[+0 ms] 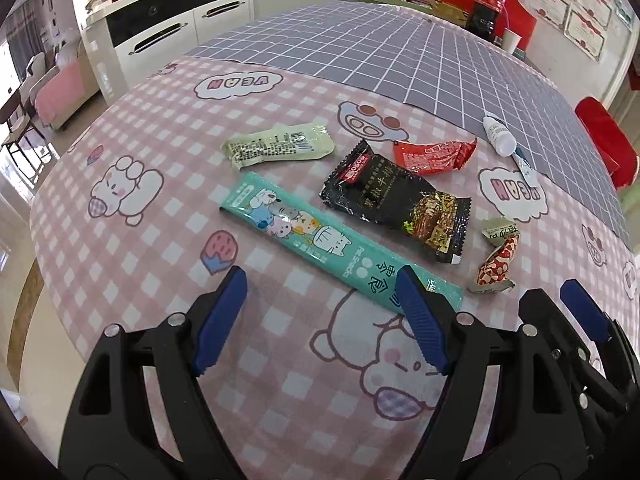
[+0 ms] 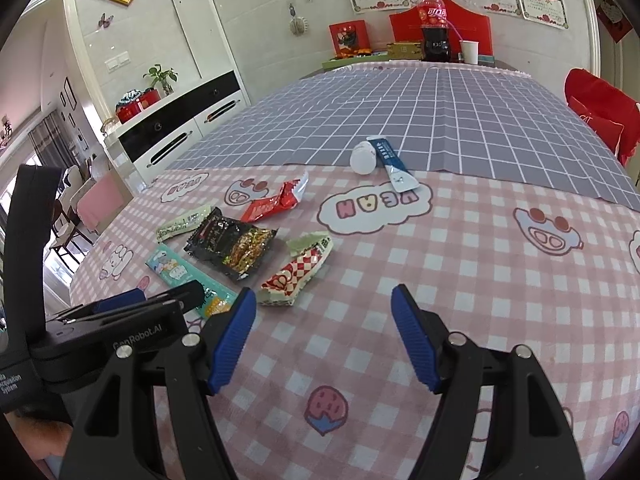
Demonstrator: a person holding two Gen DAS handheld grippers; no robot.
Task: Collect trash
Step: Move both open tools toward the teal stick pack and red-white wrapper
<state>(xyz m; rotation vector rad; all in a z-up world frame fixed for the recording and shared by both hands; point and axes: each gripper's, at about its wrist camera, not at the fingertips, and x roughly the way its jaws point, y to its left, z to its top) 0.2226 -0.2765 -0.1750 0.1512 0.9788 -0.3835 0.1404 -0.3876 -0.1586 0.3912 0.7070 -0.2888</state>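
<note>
Several wrappers lie on the pink checked tablecloth [image 1: 160,184]. A long teal pet-snack packet [image 1: 328,240] lies just ahead of my open, empty left gripper [image 1: 320,284]. Behind it are a pale green wrapper [image 1: 280,146], a black snack bag [image 1: 396,200], a red wrapper [image 1: 434,154] and a crumpled red-checked wrapper [image 1: 496,262]. A small white bottle [image 1: 498,136] and a blue-white sachet [image 1: 524,166] lie further right. In the right wrist view, my right gripper [image 2: 323,296] is open and empty, with the checked wrapper [image 2: 298,270] just ahead to its left and the white bottle [image 2: 363,157] far ahead.
A grey grid cloth [image 2: 380,112] covers the far half of the table. A cola bottle [image 2: 434,20], paper cup [image 2: 469,52] and red boxes stand at the far end. A red chair [image 2: 600,108] is on the right, a white cabinet [image 2: 180,132] on the left.
</note>
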